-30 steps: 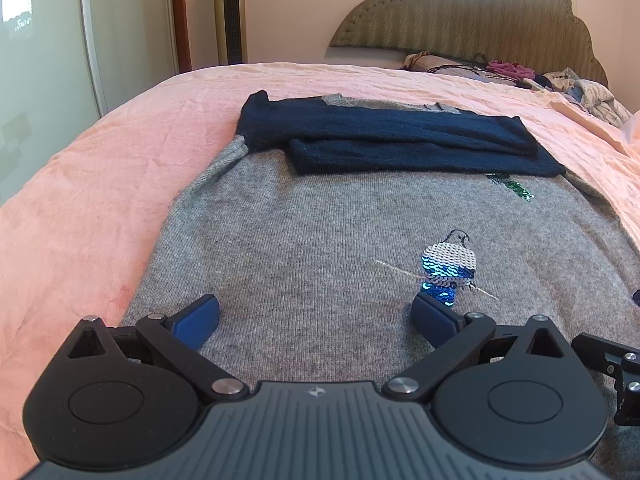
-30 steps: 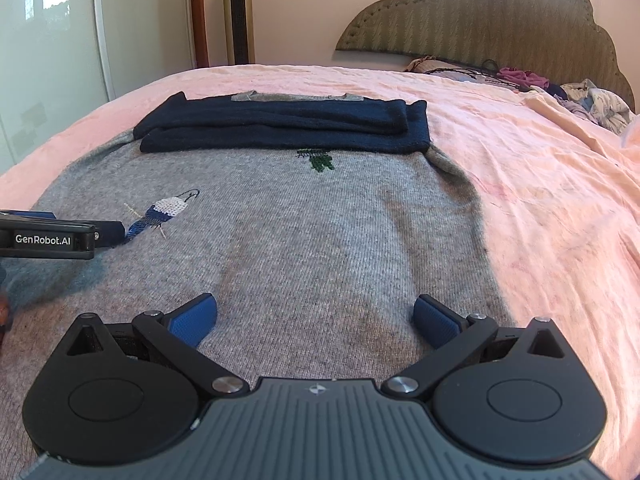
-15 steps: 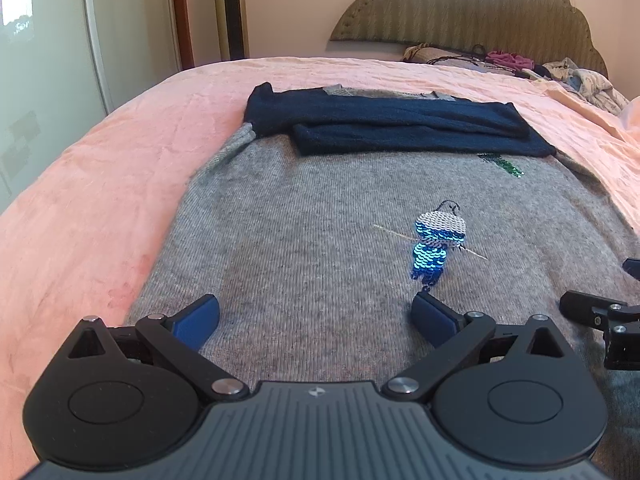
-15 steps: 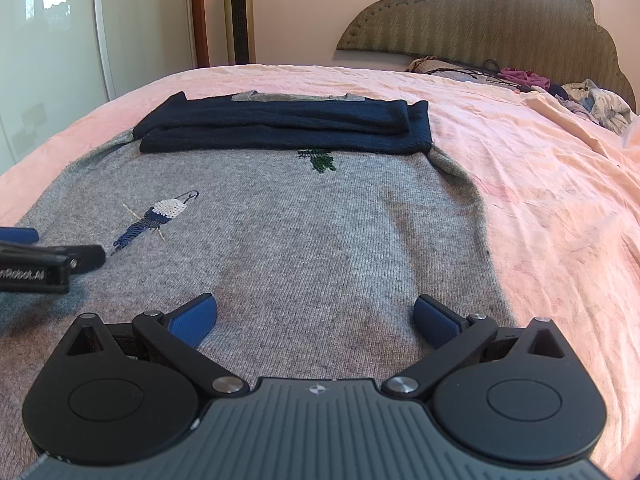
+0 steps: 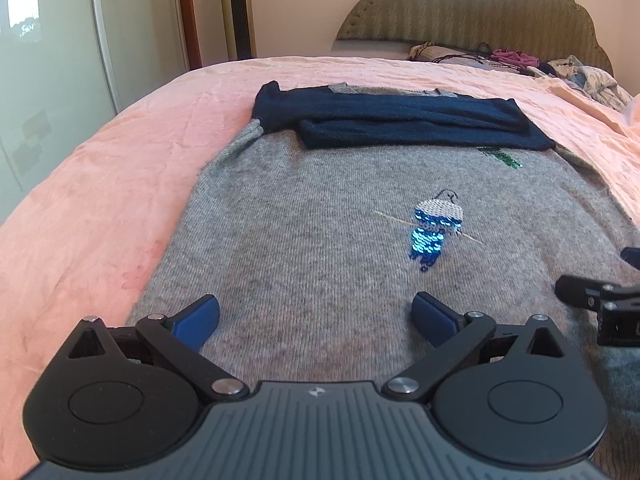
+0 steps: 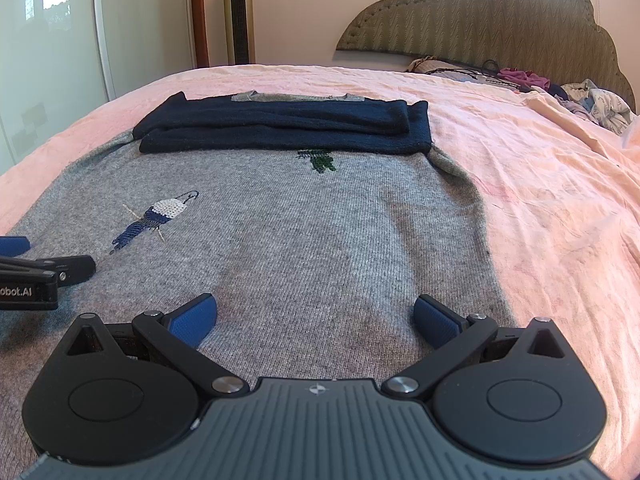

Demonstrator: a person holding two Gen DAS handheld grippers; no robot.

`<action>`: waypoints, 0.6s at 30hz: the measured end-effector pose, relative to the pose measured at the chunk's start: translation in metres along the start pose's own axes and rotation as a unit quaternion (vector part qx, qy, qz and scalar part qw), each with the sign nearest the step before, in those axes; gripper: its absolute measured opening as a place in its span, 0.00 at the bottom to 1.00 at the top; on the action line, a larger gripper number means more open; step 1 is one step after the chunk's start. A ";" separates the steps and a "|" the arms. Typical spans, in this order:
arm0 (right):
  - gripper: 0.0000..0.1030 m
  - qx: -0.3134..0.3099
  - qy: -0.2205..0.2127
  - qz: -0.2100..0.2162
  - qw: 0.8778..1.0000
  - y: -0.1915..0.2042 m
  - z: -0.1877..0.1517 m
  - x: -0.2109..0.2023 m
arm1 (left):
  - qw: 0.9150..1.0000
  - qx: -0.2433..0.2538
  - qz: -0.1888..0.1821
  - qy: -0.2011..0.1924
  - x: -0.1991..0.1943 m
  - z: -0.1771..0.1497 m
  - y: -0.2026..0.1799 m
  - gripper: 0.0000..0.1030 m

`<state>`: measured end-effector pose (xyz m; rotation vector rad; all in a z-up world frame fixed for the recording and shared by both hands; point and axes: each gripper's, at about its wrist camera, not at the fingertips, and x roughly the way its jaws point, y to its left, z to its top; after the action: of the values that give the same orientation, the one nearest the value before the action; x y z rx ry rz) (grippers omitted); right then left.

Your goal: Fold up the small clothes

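Note:
A grey knit sweater (image 5: 320, 216) lies flat on the pink bed, also in the right wrist view (image 6: 304, 224). Its navy sleeves (image 5: 392, 124) are folded across the far end (image 6: 280, 128). A sequined bird (image 5: 434, 226) decorates the body (image 6: 156, 218). My left gripper (image 5: 316, 318) is open and empty, low over the near left part of the sweater. My right gripper (image 6: 316, 318) is open and empty, low over the near right part. Each gripper shows at the edge of the other's view (image 5: 600, 300) (image 6: 36, 276).
The pink bedspread (image 5: 100, 200) surrounds the sweater (image 6: 552, 200). A padded headboard (image 6: 480, 20) and a heap of loose clothes (image 6: 568, 96) are at the far right. A wardrobe (image 5: 52, 60) and a tower fan (image 6: 239, 16) stand to the far left.
Both grippers have drawn back toward the near hem of the sweater; the bird sits farther from the left fingers. Both stay open and empty.

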<state>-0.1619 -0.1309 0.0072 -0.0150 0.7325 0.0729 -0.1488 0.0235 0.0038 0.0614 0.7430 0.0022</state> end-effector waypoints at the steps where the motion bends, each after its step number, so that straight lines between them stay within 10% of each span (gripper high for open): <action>1: 1.00 0.000 0.000 0.000 1.000 0.000 0.000 0.000 | 1.000 0.000 -0.001 -0.002 -0.003 -0.003 0.000 1.00; 18: 1.00 0.000 0.000 0.000 1.000 0.000 0.000 0.000 | 1.000 -0.003 -0.003 -0.012 -0.018 -0.017 0.000 1.00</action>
<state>-0.1619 -0.1309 0.0074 -0.0152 0.7328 0.0734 -0.1735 0.0238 0.0032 0.0543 0.7196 -0.0022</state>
